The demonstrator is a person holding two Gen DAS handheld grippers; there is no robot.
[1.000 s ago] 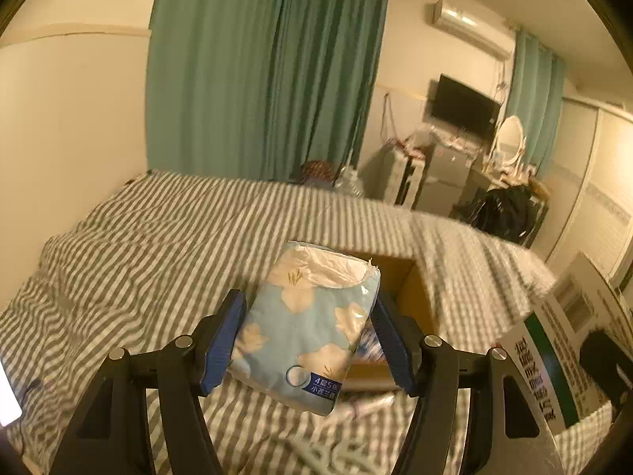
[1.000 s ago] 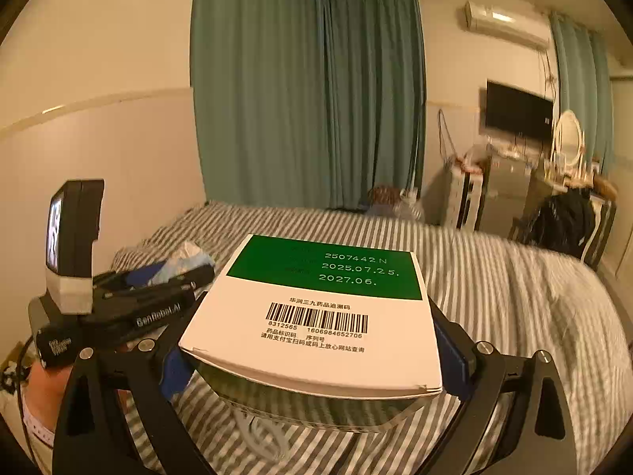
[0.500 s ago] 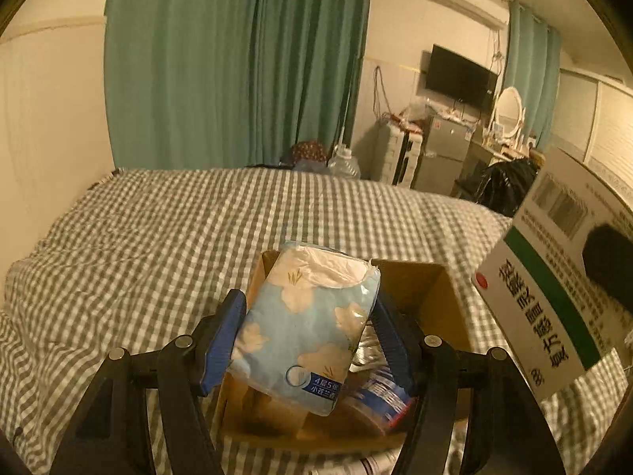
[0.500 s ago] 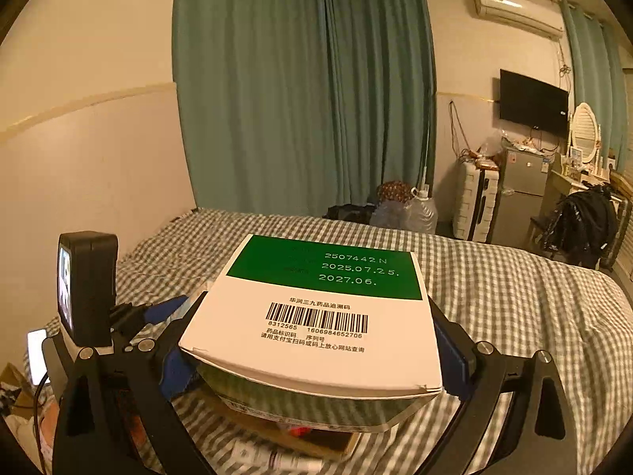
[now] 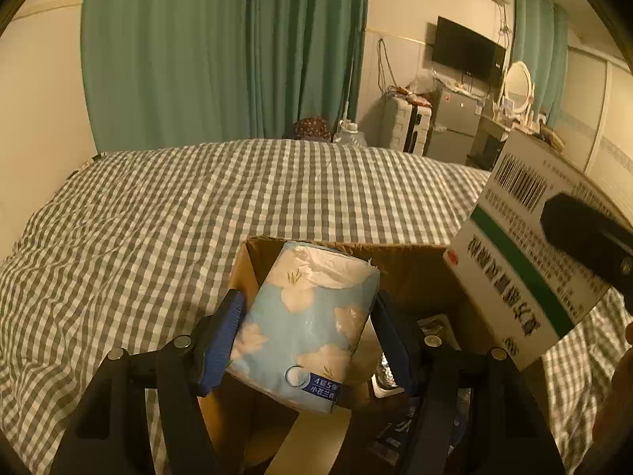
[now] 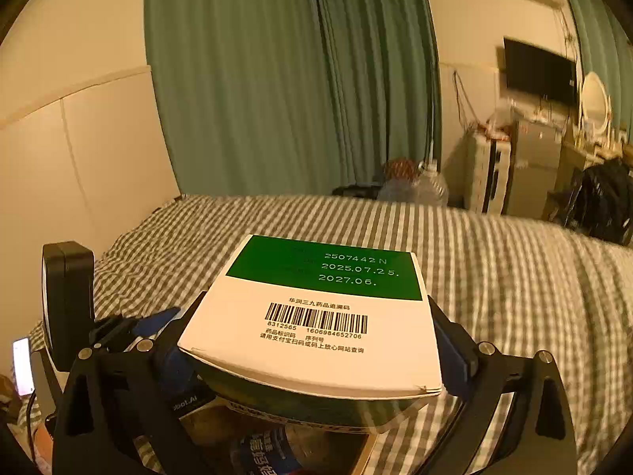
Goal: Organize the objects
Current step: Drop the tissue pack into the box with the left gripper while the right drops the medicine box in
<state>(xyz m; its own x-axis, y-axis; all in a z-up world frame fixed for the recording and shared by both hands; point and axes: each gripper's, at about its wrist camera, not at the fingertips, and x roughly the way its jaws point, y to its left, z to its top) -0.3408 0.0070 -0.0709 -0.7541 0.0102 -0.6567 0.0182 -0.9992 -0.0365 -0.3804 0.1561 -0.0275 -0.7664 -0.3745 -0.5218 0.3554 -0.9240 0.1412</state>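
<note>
My left gripper (image 5: 306, 340) is shut on a light blue tissue pack (image 5: 308, 324) with white flowers, held over the open cardboard box (image 5: 411, 273) on the bed. My right gripper (image 6: 312, 352) is shut on a white and green medicine box (image 6: 316, 316) with a barcode, held above the same cardboard box (image 6: 368, 451). That medicine box (image 5: 526, 253) also shows at the right of the left wrist view, tilted over the box's right side. A blue-labelled bottle (image 6: 269, 455) lies inside the box beneath it. The left gripper body (image 6: 118, 332) appears at the left of the right wrist view.
The bed carries a grey checked cover (image 5: 158, 229). Green curtains (image 5: 221, 51) hang behind it. A television (image 5: 467, 53), white cabinets (image 5: 407, 126) and a round mirror (image 5: 518, 83) stand at the far right. A lit phone screen (image 6: 21, 364) lies at the left edge.
Both grippers have moved forward and down over the cardboard box, still holding their items. The box now fills more of the left wrist view, and the medicine box sits closer on the right.
</note>
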